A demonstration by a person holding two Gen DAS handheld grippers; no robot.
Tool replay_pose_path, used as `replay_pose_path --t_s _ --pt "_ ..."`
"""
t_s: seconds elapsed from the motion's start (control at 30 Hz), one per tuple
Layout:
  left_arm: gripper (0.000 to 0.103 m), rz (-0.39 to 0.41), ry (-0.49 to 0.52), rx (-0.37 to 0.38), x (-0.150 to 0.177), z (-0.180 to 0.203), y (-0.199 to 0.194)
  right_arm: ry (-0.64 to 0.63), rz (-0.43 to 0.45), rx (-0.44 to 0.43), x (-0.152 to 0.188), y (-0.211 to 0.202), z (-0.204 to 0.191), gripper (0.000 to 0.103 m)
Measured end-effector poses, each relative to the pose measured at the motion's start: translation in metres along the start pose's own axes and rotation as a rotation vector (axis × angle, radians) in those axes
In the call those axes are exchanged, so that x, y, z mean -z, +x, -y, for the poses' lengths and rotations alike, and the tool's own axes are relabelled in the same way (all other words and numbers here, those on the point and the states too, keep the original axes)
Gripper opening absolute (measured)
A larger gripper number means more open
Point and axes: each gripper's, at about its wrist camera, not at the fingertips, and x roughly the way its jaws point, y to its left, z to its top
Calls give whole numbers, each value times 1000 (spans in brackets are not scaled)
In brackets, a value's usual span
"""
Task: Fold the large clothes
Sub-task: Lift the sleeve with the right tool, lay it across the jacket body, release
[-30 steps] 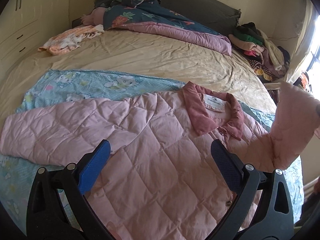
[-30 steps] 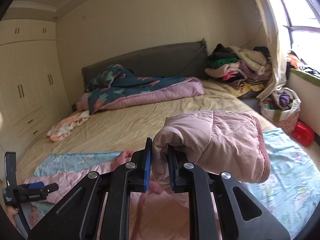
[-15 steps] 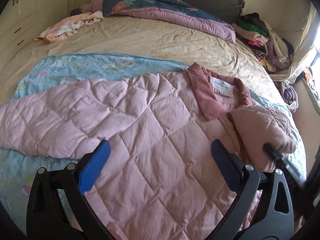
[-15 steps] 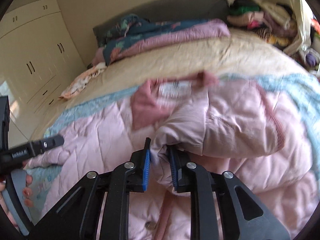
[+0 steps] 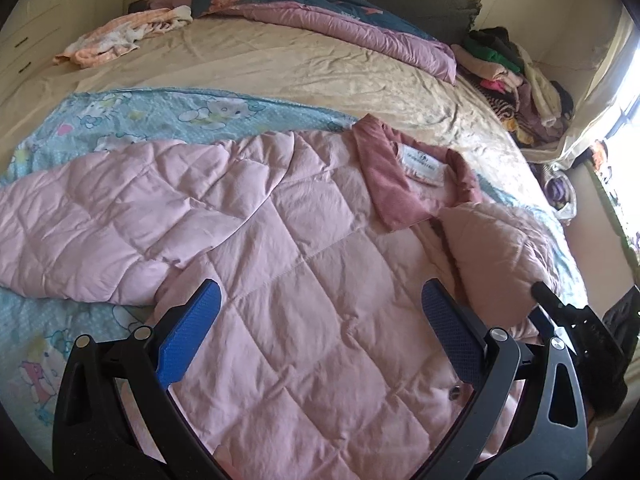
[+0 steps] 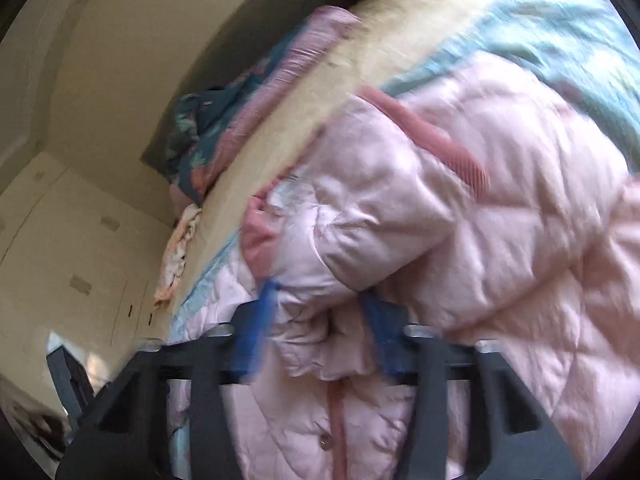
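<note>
We see the jacket (image 5: 304, 280) lying front up on the bed (image 5: 280, 64), spread over a blue sheet (image 5: 168, 112) with cartoon cats. Its collar (image 5: 384, 188) points to the far side, and one sleeve (image 5: 100, 224) stretches out flat to the left. The other sleeve (image 5: 500, 256) is folded in over the chest on the right, just below the collar.

Our left tool (image 5: 320, 332) hangs above the jacket's lower front with its blue pads (image 5: 188, 336) wide apart and nothing between them. A snap button (image 5: 455, 390) shows close to the right pad.

Our right tool (image 6: 320, 316) is at the end of the folded sleeve (image 6: 400, 232); its jaws are opening, the bunched cuff (image 6: 320, 344) lies between them, and the pads (image 6: 256, 320) no longer press on it (the picture is blurred and tilted, so we cannot tell the contact finely).

At the far end of the bed lie a dark floral quilt (image 5: 312, 4) and a small peach cloth (image 5: 120, 36). A heap of clothes (image 5: 516, 76) sits at the far right, by the window.
</note>
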Motion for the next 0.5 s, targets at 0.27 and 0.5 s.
replay_pose_path --t_s 0.27,0.5 --pt "94 48 -81 51 -14 -17 -21 -394 2 -2 21 10 -81 26" --pt "94 37 -163 112 -16 -36 -19 -539 -129 10 60 49 -103 26"
